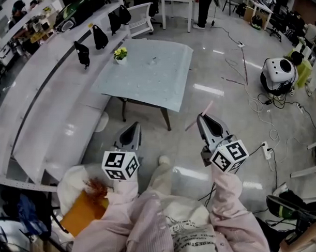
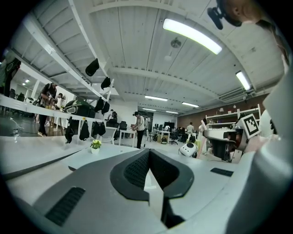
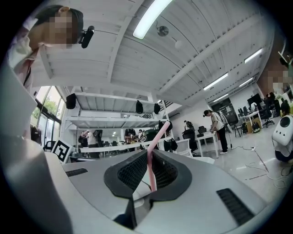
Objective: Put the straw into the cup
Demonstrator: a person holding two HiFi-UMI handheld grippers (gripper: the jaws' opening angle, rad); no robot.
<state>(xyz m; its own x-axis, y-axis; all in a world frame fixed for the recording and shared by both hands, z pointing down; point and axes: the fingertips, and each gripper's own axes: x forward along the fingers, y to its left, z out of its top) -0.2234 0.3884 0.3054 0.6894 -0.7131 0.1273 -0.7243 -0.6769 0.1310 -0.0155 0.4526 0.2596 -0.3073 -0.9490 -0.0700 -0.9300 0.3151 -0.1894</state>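
Pink and thin, the straw (image 1: 207, 107) sits in the right gripper (image 1: 201, 118). In the right gripper view the two dark jaws are pinched on the straw (image 3: 152, 165). It goes up between them and bends over at the top. In the head view it sticks out on both sides of the tip, slanting.

The left gripper (image 1: 134, 127) is just beside it, at about the same height. Its jaws are pressed together with nothing between them (image 2: 149, 153).

Each gripper has a white cube with black squares at the back, the left cube (image 1: 120, 166) and the right cube (image 1: 229, 155). Pink sleeves (image 1: 226, 195) come up to them from below.

Both grippers hang over the shiny grey floor (image 1: 213, 69) and point toward a low table (image 1: 146, 84) with a pale top. They are well apart from it. A little green plant in a white pot (image 1: 120, 54) stands on the far left part of the table. It also shows in the left gripper view (image 2: 95, 145). Near the middle of the table is a small clear thing (image 1: 154, 60), too small to tell if it is the cup.

A long white counter (image 1: 38, 101) runs along the left, with black bags (image 1: 82, 53) on it. A round white machine (image 1: 278, 71) sits on the floor at the right, near some cables (image 1: 261, 106).
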